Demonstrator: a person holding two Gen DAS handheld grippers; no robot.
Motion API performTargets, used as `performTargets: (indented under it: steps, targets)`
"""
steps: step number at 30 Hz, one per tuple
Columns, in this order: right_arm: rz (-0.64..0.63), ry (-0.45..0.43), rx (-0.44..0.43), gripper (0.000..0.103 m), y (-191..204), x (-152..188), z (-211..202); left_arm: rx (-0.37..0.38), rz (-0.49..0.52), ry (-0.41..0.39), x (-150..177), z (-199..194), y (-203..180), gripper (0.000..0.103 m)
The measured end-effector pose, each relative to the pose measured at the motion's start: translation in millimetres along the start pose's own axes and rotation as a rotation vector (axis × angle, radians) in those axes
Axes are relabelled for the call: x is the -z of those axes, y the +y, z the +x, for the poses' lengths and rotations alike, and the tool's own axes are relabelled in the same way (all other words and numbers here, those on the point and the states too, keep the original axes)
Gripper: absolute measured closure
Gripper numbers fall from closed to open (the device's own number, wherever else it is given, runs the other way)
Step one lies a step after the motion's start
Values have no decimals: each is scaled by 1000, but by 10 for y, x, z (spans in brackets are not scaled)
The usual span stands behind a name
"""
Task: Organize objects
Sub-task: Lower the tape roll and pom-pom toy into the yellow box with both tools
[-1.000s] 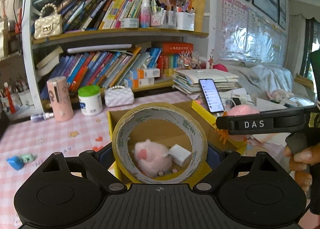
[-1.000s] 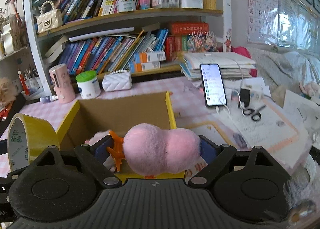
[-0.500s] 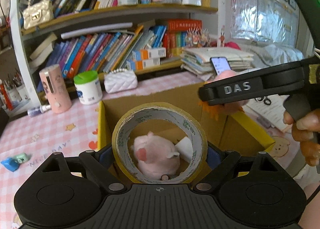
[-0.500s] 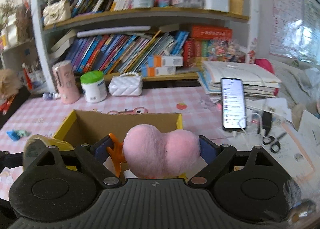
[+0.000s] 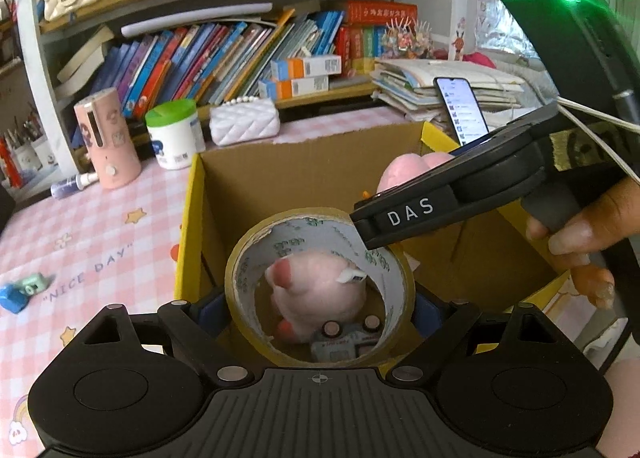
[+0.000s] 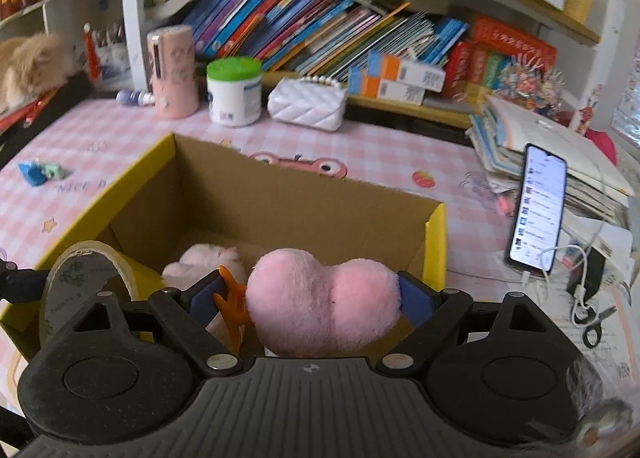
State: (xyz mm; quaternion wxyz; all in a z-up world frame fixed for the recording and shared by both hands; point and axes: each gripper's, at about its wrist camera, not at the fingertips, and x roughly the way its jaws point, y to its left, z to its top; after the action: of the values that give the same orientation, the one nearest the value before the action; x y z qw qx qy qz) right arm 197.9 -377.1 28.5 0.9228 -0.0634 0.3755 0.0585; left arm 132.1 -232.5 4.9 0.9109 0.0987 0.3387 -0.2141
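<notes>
My left gripper (image 5: 320, 308) is shut on a yellowish tape roll (image 5: 394, 278), held upright over the open cardboard box (image 5: 304, 166) with yellow edges. Through the roll's hole a pink plush pig (image 5: 320, 290) and a small toy car (image 5: 344, 342) lie on the box floor. My right gripper (image 6: 308, 298) is shut on a pink plush toy (image 6: 324, 298) with orange feet, above the box's (image 6: 280, 202) near right part. In the left wrist view the right tool (image 5: 460, 194) reaches in from the right, a hand on its handle. The tape roll (image 6: 80, 278) shows at lower left in the right wrist view.
A pink checked tablecloth (image 5: 80, 242) covers the desk. Behind the box stand a pink cylinder (image 5: 106, 138), a green-lidded white jar (image 5: 174, 134) and a white quilted purse (image 5: 244, 120). A lit phone (image 6: 538, 210) leans on stacked papers at the right. Bookshelves fill the back.
Both grippers have come forward and dipped over the box with their loads. The right tool has slid left across the left wrist view and now crosses the tape roll's upper right.
</notes>
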Motion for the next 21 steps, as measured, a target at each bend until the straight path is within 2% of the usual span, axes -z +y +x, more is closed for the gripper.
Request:
performTargets:
  steps: [12,17,21]
  targets:
    - [-31,135,-44,15,-32,-7,314,-1,7,-54,47,-155,5,8]
    - [-118,213,-85,13,73,-3,399,-5,-9,-63,62,-226,30,8]
    - [-153,238,-74,12,112,9,429,-14,-22,-72,81,-288,49,8]
